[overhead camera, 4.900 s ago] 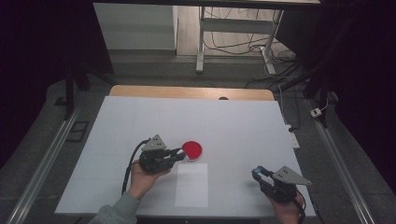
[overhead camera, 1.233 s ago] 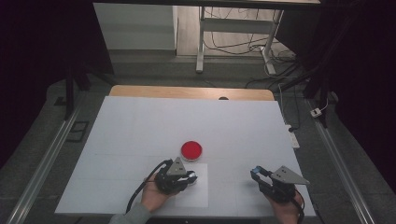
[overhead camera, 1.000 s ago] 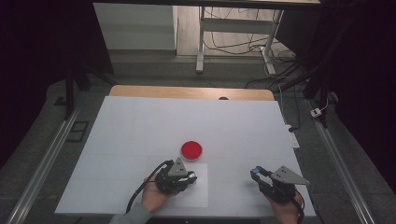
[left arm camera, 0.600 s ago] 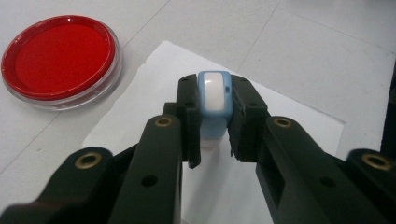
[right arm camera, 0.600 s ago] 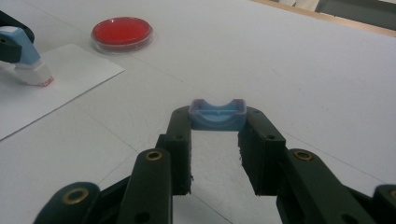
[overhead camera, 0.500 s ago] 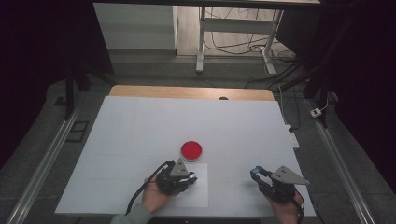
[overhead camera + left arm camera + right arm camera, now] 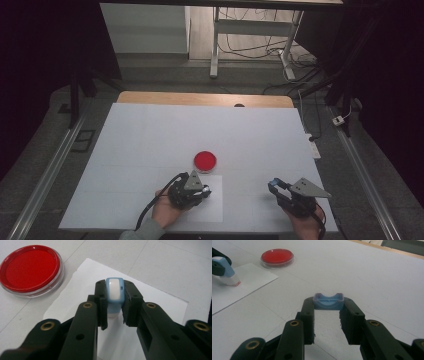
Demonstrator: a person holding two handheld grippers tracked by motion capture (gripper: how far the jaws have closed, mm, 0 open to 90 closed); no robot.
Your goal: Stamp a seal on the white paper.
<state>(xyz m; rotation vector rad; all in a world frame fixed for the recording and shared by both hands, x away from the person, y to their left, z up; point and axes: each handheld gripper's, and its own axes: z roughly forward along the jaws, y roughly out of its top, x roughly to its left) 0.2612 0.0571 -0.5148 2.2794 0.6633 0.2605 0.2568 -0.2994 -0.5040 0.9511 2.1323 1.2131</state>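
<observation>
Between the jaws of your left gripper [image 7: 113, 315] sits the stamp [image 7: 114, 291], clamped by its blue body, its white base pressed down on the sheet of paper [image 7: 155, 305] just beyond the jaw tips. The step in hand looks like making the print. Press straight down, keep the stamp square to the paper, and do not let it rock or slide, or the mark may smear. Lift it straight up when you are done. The paper is thin and loose on the table [image 7: 150, 135], so it could drag along with the stamp; a clean vertical lift should help.

The red ink pad [image 7: 30, 268] lies up and to the left of these jaws, near the paper's corner but apart from it. It is a round, shallow dish with a clear, glossy rim and a flat, matt red inside.

Your right gripper [image 7: 328, 320] is closed on the stamp's cap [image 7: 328, 301], a small blue plastic piece, boxy with a curved dip along its top edge, pinched across its width between the jaw tips. In that gripper's view, the stamp [image 7: 225, 273] shows far off to the upper left of the jaws, with a trace of red at its base where it meets the paper. Hold the cap steady and well clear of the paper.

The stamp's plastic is smooth and hard, so keep a firm grip.
</observation>
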